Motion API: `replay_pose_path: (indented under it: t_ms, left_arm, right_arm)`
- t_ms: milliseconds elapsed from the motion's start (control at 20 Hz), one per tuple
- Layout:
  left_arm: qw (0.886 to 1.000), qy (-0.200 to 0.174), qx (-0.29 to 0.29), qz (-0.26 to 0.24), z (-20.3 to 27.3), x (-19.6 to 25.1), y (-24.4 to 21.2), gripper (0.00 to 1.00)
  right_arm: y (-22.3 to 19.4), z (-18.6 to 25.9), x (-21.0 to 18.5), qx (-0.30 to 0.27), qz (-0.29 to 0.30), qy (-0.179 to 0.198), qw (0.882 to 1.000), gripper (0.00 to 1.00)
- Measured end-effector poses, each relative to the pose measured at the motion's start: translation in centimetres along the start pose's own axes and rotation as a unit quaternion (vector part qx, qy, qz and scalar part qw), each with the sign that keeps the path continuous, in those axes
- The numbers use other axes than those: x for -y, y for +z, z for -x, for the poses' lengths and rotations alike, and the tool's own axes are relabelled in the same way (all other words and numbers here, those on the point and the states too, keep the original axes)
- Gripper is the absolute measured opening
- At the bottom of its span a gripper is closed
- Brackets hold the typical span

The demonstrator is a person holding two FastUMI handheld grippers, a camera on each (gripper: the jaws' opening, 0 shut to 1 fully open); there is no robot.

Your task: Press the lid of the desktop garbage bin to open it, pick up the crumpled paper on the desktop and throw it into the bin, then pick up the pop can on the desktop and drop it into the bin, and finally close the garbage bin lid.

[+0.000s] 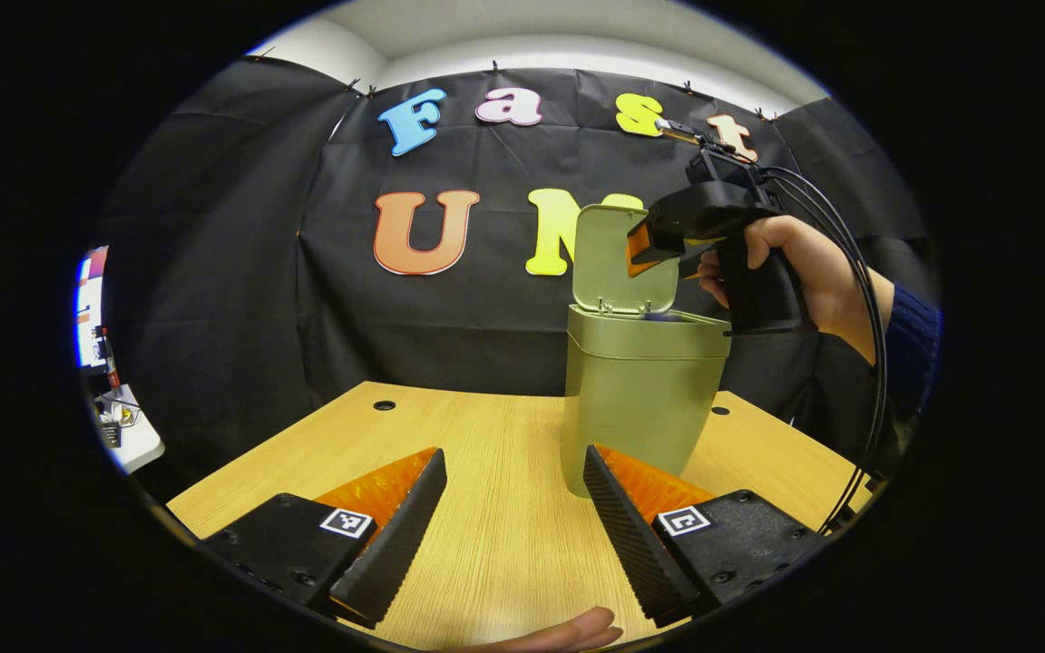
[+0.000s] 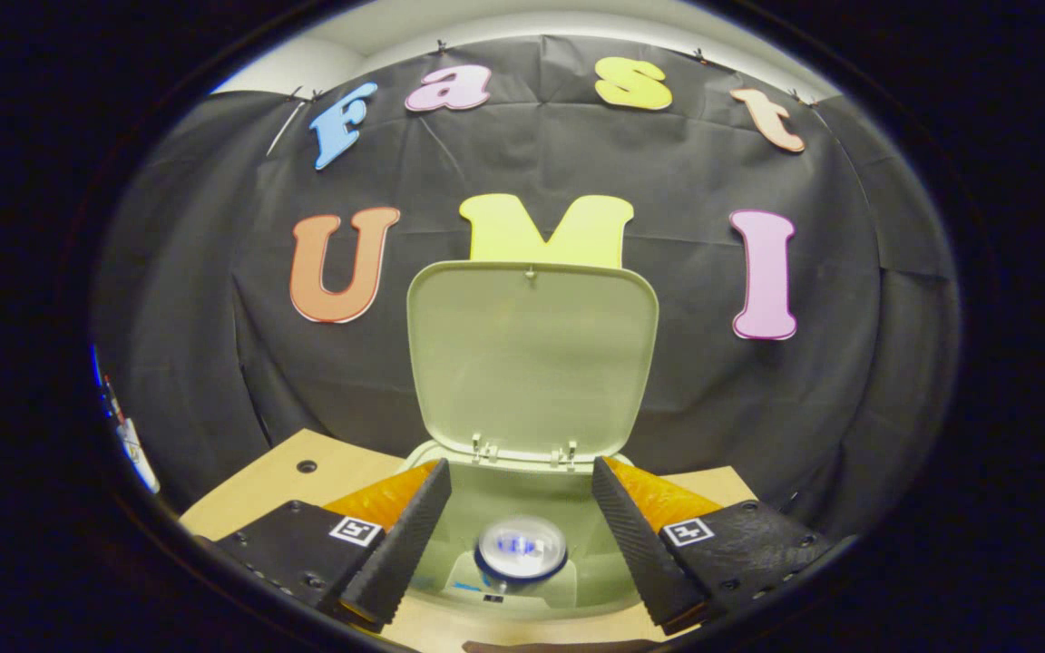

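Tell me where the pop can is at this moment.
In the right gripper view the pop can lies inside the open garbage bin, below the raised lid and between the fingers of the open right claw above it.

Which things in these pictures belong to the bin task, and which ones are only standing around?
Belong to the task:
- garbage bin
- its lid, standing open
- pop can, inside the bin
- right gripper, open above the bin
- left gripper, open over the table

Only standing around:
- screen and small clutter at the far left
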State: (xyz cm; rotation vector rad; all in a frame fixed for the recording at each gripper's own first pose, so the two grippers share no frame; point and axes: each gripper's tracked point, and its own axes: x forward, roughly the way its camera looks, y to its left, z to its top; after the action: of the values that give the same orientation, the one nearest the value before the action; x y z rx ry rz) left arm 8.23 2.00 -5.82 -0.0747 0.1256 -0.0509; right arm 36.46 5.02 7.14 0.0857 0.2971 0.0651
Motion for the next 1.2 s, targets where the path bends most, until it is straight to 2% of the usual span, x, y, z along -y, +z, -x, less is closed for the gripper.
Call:
replay_pose_path:
  t_ms: [150,350,400,650,750,950,1050,1200]
  left_arm:
    - [1.000,-0.001,-0.001,0.002,-0.1,-0.2,0.0,0.98]
    - [1.000,0.001,-0.001,0.005,0.0,-0.9,0.1,0.98]
    - [1.000,0.002,-0.001,0.007,-0.2,-1.1,0.0,0.98]
    - [1.000,0.005,-0.014,0.014,-1.0,-1.8,-0.7,0.99]
    - [1.000,0.008,-0.016,0.008,-1.2,-2.1,-0.9,0.99]
    - [1.000,0.004,-0.010,0.018,-1.3,-2.0,-0.6,0.99]
    - [1.000,0.003,-0.006,0.014,-1.0,-2.0,-0.3,0.99]
    - [1.000,0.007,0.006,0.005,-0.5,-2.1,0.3,0.99]
  right_arm:
    - [3.1,0.8,0.5,0.015,-0.013,-0.002,1.000,0.96]
    - [9.3,1.5,0.3,0.059,0.001,-0.004,0.998,0.97]
    - [10.7,1.5,0.2,0.066,0.004,-0.005,0.998,0.95]
    - [16.1,-0.1,0.0,0.099,0.004,-0.010,0.995,0.97]
    - [16.9,-1.4,-0.6,0.094,-0.001,-0.003,0.996,0.96]
    - [17.8,-4.4,-0.8,0.082,0.008,-0.013,0.997,0.95]
    - [17.7,-5.4,-1.0,0.075,0.011,-0.013,0.997,0.97]
    - [16.7,-6.5,-1.2,0.059,0.026,-0.016,0.998,0.94]
